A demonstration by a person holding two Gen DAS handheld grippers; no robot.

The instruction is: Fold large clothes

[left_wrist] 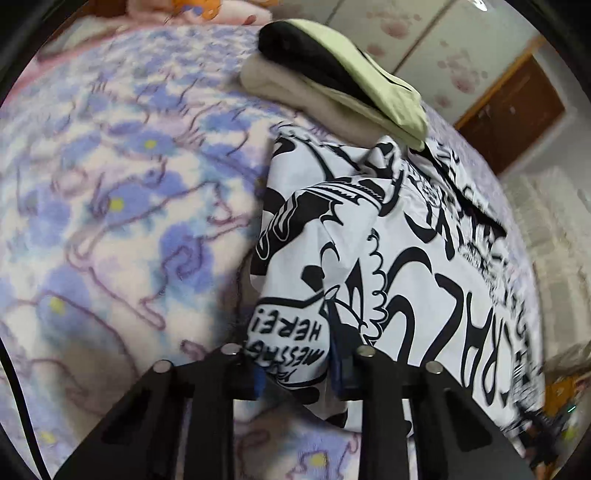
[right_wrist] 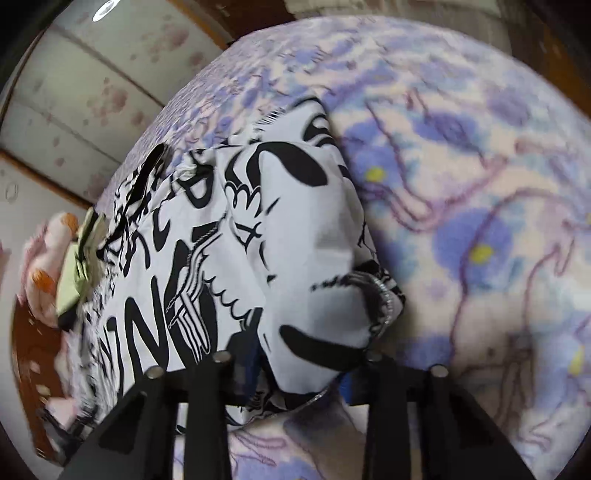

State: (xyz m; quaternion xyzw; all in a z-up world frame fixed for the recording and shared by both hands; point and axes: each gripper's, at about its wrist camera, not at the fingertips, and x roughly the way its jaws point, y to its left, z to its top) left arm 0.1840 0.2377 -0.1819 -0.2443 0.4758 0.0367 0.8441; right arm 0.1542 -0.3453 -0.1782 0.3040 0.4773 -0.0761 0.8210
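Note:
A white garment with bold black comic print [left_wrist: 369, 240] lies bunched on a bed with a purple flowered blanket [left_wrist: 110, 184]. My left gripper [left_wrist: 299, 369] is shut on an edge of this garment, with printed cloth pinched between its fingers and lifted a little off the blanket. In the right wrist view the same garment [right_wrist: 258, 240] hangs in folds. My right gripper [right_wrist: 299, 373] is shut on another edge of it, near a ribbed hem [right_wrist: 384, 302].
A stack of folded clothes [left_wrist: 332, 81], beige, black and pale green, sits on the bed just beyond the garment. A wardrobe with pink paw prints [left_wrist: 424, 33] and a wooden door [left_wrist: 517, 107] stand behind. A plush toy [right_wrist: 48, 258] lies at the bed's far side.

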